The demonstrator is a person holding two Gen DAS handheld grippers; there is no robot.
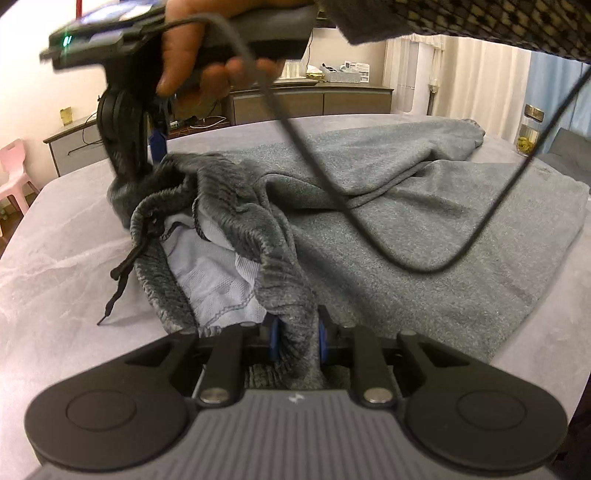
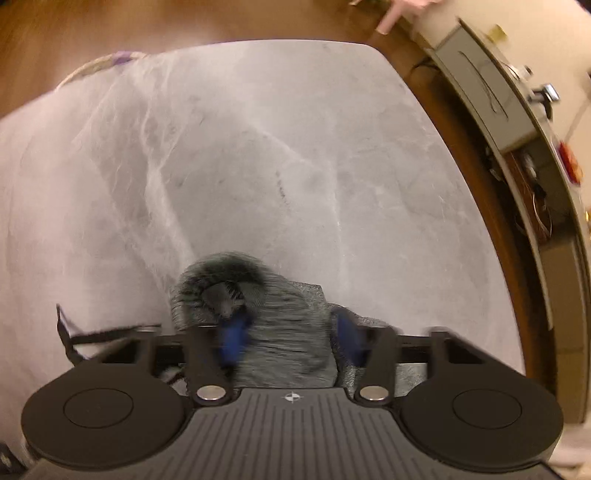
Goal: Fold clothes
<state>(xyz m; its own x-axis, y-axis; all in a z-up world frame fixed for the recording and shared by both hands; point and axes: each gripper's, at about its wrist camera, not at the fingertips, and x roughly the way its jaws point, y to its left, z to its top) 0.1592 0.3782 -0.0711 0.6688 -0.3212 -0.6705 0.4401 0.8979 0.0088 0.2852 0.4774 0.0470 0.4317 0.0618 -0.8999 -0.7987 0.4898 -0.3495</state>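
Grey sweatpants (image 1: 424, 236) lie spread on the marble table (image 1: 55, 266), legs running to the far right. The ribbed waistband (image 1: 229, 206) is lifted and gapes open, showing a pale blue lining (image 1: 207, 280) and a black drawstring (image 1: 122, 273). My left gripper (image 1: 297, 338) is shut on the near side of the waistband, cloth bunched between its blue pads. The right gripper (image 1: 147, 162), held by a hand (image 1: 192, 62), pinches the far side. In the right wrist view the right gripper (image 2: 291, 332) is shut on the bunched waistband (image 2: 280, 332) above the bare table (image 2: 258, 166).
A black cable (image 1: 369, 206) loops from the right gripper across the pants. A patterned sleeve (image 1: 461, 22) crosses the top. Beyond the table stand a low sideboard (image 1: 314, 99), a pink chair (image 1: 14, 173), a jar (image 1: 528, 136) and curtains. Wooden floor (image 2: 461, 122) borders the table's edge.
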